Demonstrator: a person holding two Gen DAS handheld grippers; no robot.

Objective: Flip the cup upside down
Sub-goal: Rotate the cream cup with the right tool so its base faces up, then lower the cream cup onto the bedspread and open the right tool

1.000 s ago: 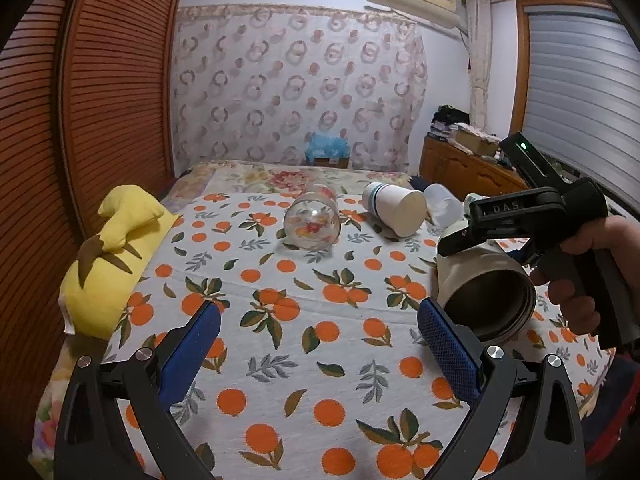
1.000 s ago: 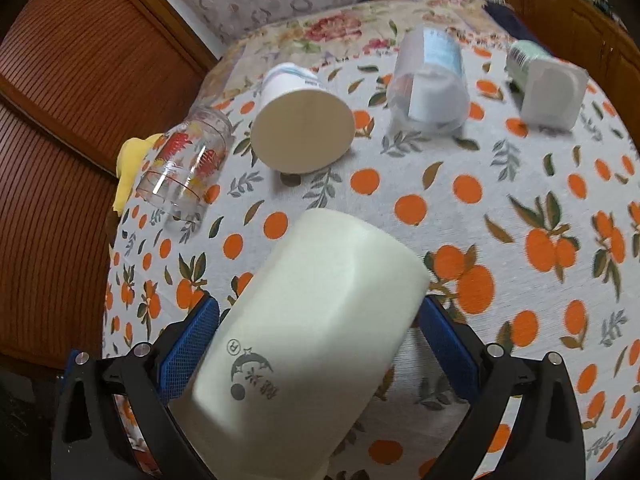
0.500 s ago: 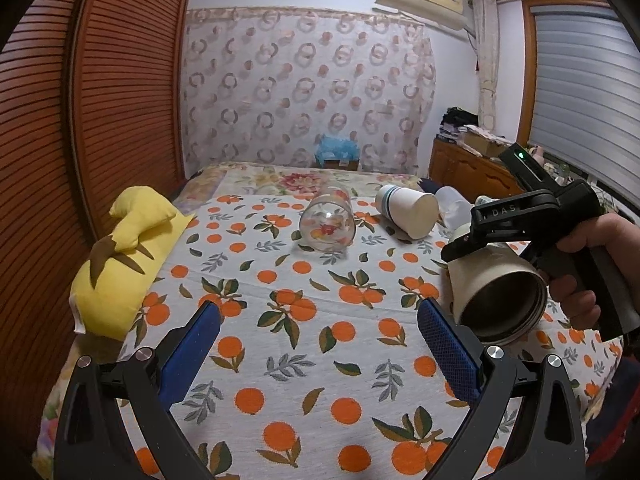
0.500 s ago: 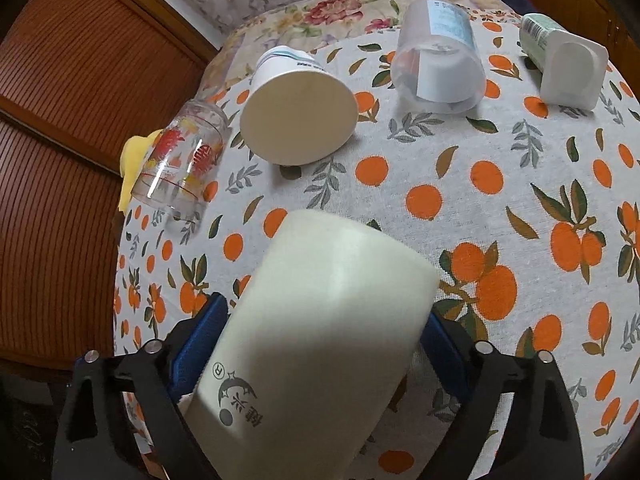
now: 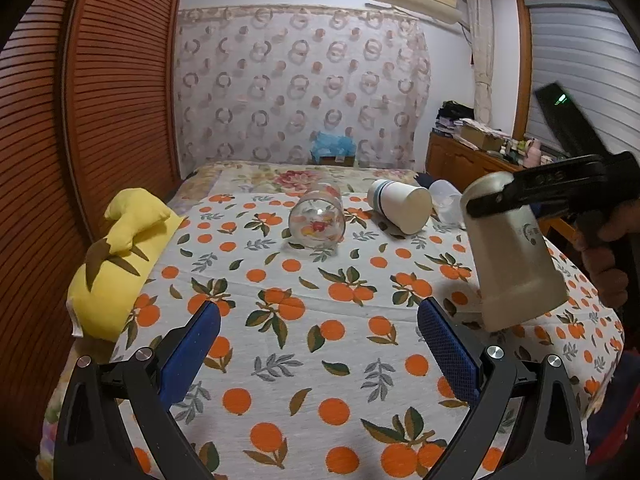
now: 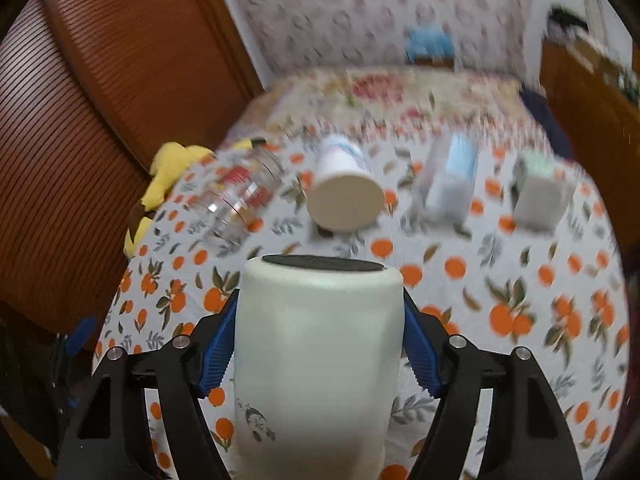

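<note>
My right gripper (image 6: pixel 320 344) is shut on a cream cup (image 6: pixel 316 360) with a small printed logo. Its dark base points up and away from the camera. In the left wrist view the same cup (image 5: pixel 516 252) hangs at the right, nearly upright with its mouth down, a little above the orange-print cloth (image 5: pixel 304 320), and the right gripper (image 5: pixel 536 192) clamps it near the base. My left gripper (image 5: pixel 320 344) is open and empty, low over the near part of the cloth.
A clear glass jar (image 5: pixel 318 222), a white paper cup (image 5: pixel 402 206) and a clear plastic cup (image 5: pixel 446 202) lie on their sides farther back. A pale green-topped container (image 6: pixel 540 196) lies at the right. A yellow plush toy (image 5: pixel 116 264) sits at the left edge by the wooden wall.
The right gripper has turned the cream cup from lying sideways, mouth toward the left camera, to nearly upright with its mouth down. The left gripper has hardly moved.
</note>
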